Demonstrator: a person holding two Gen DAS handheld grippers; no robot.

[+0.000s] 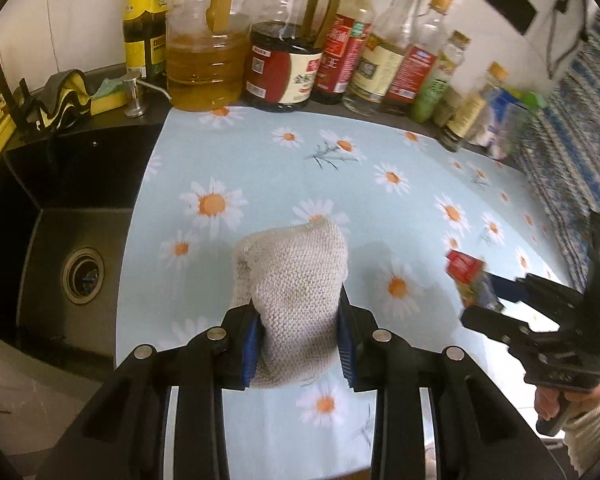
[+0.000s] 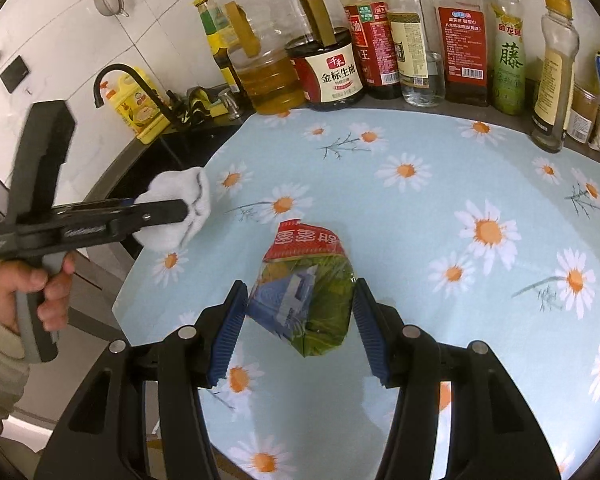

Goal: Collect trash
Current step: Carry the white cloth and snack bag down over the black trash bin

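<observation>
My left gripper (image 1: 298, 344) is shut on a crumpled white knitted cloth (image 1: 296, 276) and holds it over the daisy-print counter mat (image 1: 260, 152). The cloth also shows in the right wrist view (image 2: 180, 208), at the mat's left edge beside the sink. My right gripper (image 2: 300, 312) holds a crumpled green and red snack wrapper (image 2: 308, 292) between its blue pads (image 2: 228, 332), above the mat. In the left wrist view the right gripper (image 1: 480, 296) sits at the right with the wrapper (image 1: 466, 276) in its tips.
A black sink (image 1: 68, 240) lies left of the mat, with a faucet (image 2: 140, 88), sponge (image 1: 108, 94) and yellow detergent bottle (image 2: 134, 108). A row of oil and sauce bottles (image 2: 340, 68) lines the back wall. A patterned blue cloth (image 1: 572, 140) hangs at the right.
</observation>
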